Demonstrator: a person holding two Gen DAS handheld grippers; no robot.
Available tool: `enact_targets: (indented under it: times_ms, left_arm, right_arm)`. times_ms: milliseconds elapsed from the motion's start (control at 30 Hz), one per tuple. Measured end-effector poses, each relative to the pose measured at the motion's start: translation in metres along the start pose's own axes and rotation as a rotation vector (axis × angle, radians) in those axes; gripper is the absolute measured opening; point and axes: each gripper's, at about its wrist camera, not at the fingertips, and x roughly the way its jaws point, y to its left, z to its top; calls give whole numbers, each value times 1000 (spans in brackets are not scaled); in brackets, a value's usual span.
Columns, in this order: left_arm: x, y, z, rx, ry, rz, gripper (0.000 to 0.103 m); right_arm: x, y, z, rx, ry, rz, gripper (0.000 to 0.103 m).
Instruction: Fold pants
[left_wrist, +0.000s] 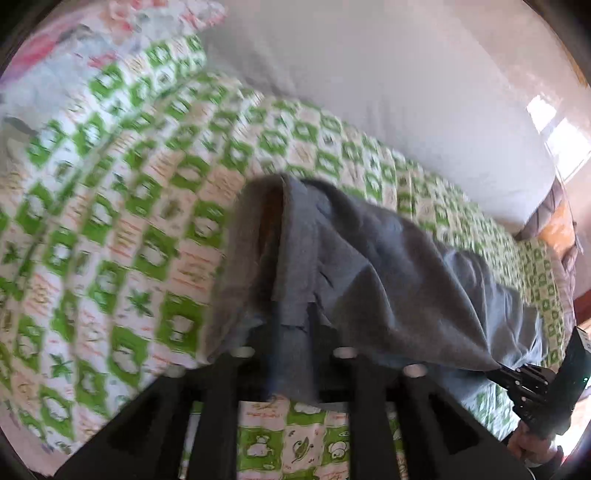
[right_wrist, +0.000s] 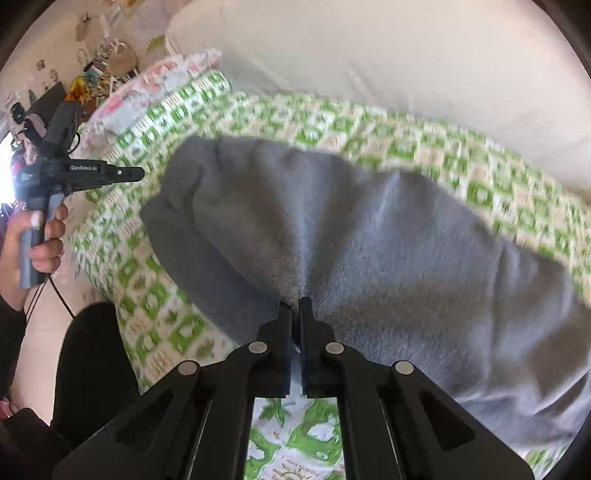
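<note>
Clamped the right gripper (right_wrist: 295, 304) down to a narrow slit on a pinch of the gray pants (right_wrist: 369, 240), with the fabric gathered right at the fingertips. Spread the rest of the garment ahead of that claw and to its right, raised in a loose mound over the green-checked bedspread (right_wrist: 480, 166). Showed the same print directly beneath the claw's base. Held the left gripper (right_wrist: 138, 173) off to that claw's far left, level with the cloth's left edge, gripped by the left hand (right_wrist: 40, 236). Could not tell how wide its jaws stood: caught side-on from there, and buried under draped gray fabric in its own view, with a strip hanging down between its arms. Framed white bedding (right_wrist: 369, 55) beyond the pants, well ahead of both claws, and a flowered pillow (right_wrist: 155, 81) up to the left.
</note>
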Motion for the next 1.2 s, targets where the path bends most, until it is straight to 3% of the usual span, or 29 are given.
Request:
enact_targets:
  times_ms: [33, 67, 233, 300, 333, 367, 467, 633, 700, 800, 900, 967, 1067, 1100, 1200]
  left_arm:
    - [5, -1, 2, 4, 2, 20, 50]
    - [12, -4, 5, 13, -6, 48, 59]
    - [42, -14, 21, 66, 9, 117, 59]
    - [53, -15, 24, 92, 20, 142, 52]
    - [56, -15, 25, 97, 25, 125, 25]
    - [56, -14, 24, 95, 34, 110, 19]
    - [37, -14, 21, 119, 3, 78, 12]
    - [-12, -9, 15, 188, -47, 27, 12]
    - [-14, 0, 12, 209, -15, 14, 12]
    - [13, 13, 2, 232, 81, 51, 13]
    - [33, 24, -10, 209, 156, 79, 23]
    - [22, 26, -13, 186, 130, 64, 33]
    - [-6, 25, -17, 169, 45, 120, 60]
    - [-12, 25, -18, 155, 26, 118, 62]
    - [-17, 29, -18, 113, 18, 90, 68]
  right_arm:
    - [2, 0, -3, 13, 6, 2, 4]
    - [5, -2, -5, 27, 9, 4, 4]
    - [6, -9, -8, 89, -6, 28, 4]
    - [6, -10, -7, 111, -10, 38, 4]
    - [6, -10, -7, 118, -12, 40, 4]
    - [5, -10, -7, 123, -14, 41, 4]
    - [-1, -8, -5, 129, -34, 39, 4]
    - [-25, 0, 3, 108, -85, 44, 4]
    - [-29, 2, 2, 92, -87, 48, 4]
    - [-9, 0, -6, 100, -5, 74, 7]
    - [17, 0, -22, 135, 78, 76, 18]
    - [20, 1, -28, 150, 86, 78, 22]
    - [6, -1, -32, 187, 46, 145, 46]
    - [-2, -1, -33, 193, 23, 155, 51]
    - [-16, -5, -33, 202, -14, 139, 52]
